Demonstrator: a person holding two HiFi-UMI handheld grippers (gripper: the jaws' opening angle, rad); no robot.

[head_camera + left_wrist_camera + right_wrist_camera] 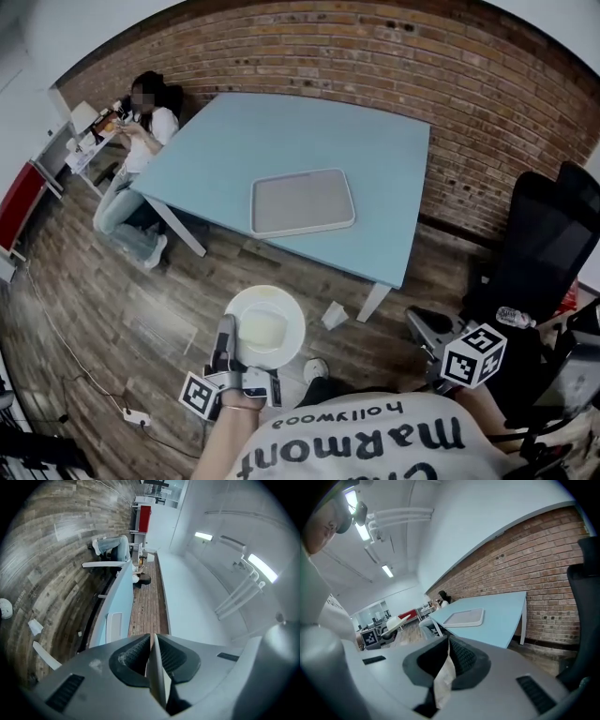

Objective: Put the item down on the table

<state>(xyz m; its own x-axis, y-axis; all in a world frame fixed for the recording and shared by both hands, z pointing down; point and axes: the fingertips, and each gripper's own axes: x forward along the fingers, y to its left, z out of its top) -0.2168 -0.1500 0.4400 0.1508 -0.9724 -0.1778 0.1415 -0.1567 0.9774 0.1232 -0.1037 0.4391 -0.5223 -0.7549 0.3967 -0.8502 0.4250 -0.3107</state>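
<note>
A white plate (267,328) hangs over the wooden floor, short of the light blue table (375,159). My left gripper (225,339) is shut on the plate's left rim, which shows between its pads as a thin white edge (157,667). The right gripper view shows the plate (396,622) from the side. My right gripper (424,330) is lower right by its marker cube. It (447,662) is shut on a crumpled pale scrap of paper (443,681). A grey tray (302,202) lies on the table.
A person (141,122) sits at the table's far left corner. A black chair (544,244) stands at the right, with a water bottle (514,317) near it. A white scrap (335,314) lies by the table leg. A power strip (136,415) lies lower left.
</note>
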